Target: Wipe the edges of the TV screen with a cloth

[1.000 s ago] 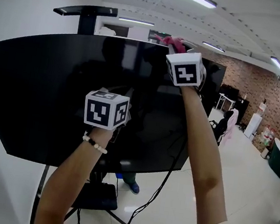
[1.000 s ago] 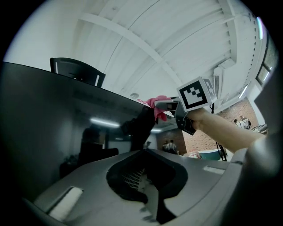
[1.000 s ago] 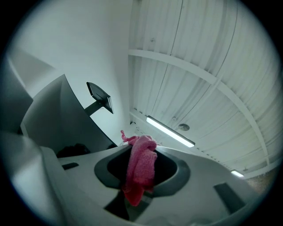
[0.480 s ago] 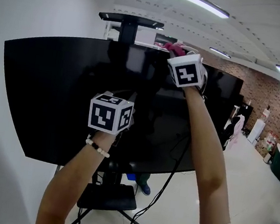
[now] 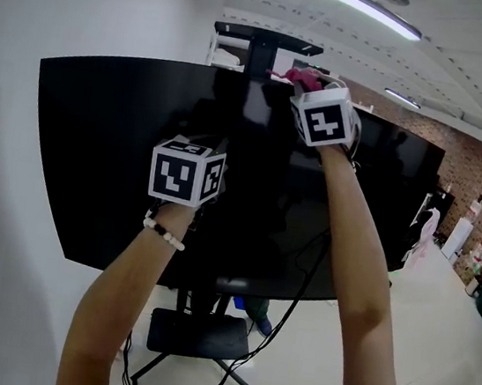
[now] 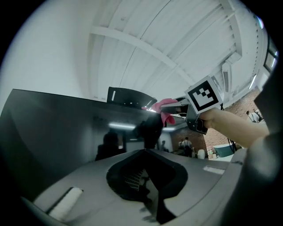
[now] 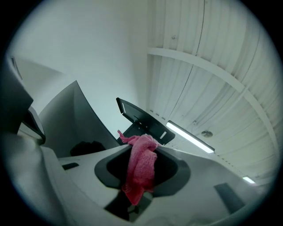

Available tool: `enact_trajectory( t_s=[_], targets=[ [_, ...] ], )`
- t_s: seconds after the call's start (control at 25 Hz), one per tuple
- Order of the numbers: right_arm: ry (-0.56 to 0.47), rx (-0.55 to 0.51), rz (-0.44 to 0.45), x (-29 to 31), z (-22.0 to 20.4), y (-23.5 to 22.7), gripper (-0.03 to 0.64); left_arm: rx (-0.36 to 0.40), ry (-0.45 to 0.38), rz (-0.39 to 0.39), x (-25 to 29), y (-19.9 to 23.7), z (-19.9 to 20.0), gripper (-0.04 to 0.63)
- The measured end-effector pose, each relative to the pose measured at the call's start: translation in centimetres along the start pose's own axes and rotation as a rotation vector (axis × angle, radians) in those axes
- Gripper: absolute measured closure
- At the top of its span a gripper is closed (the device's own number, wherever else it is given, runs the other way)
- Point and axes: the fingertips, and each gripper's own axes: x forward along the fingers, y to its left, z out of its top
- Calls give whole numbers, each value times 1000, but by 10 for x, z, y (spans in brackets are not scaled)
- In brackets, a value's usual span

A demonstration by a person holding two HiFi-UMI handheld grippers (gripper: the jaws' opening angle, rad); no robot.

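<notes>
A large black TV screen (image 5: 113, 151) on a stand fills the head view. My right gripper (image 5: 314, 84) is raised to the screen's top edge, shut on a pink cloth (image 5: 300, 77) that rests against that edge. In the right gripper view the pink cloth (image 7: 140, 170) hangs pinched between the jaws. My left gripper (image 5: 199, 159) hovers in front of the screen's middle, jaws shut with nothing between them. From the left gripper view, the right gripper (image 6: 185, 106) and cloth (image 6: 167, 115) show at the screen's top edge (image 6: 88, 98).
A black shelf (image 5: 267, 38) juts above the TV on the stand's post. The stand's base (image 5: 194, 336) and trailing cables (image 5: 282, 313) lie on the tiled floor below. A white wall (image 5: 31, 42) is at left; a brick wall (image 5: 480, 167) at far right.
The head view has shifted, so the TV now sits further right in frame. The right gripper stays at the top edge with the cloth; the left gripper holds its place before the screen.
</notes>
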Motion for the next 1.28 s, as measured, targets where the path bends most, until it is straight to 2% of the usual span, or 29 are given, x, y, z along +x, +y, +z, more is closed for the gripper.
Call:
enact_trajectory(
  t_s=[0.16, 0.32, 0.52, 0.8, 1.08, 1.28],
  targets=[
    [-44, 21, 47, -2, 12, 19, 485, 14, -12, 73, -6, 8, 7, 609],
    [-83, 17, 98, 6, 35, 54, 485, 18, -15, 94, -11, 23, 7, 609],
    [-102, 2, 143, 25, 77, 108, 485, 20, -35, 116, -30, 72, 18, 609],
    [-129, 32, 173, 43, 138, 180, 485, 58, -19, 121, -76, 140, 23, 609],
    [-187, 14, 212, 71, 197, 268, 485, 45, -9, 153, -111, 224, 3, 609],
    [-238, -4, 272, 54, 251, 327, 485, 41, -6, 191, -166, 250, 2, 609]
  ],
)
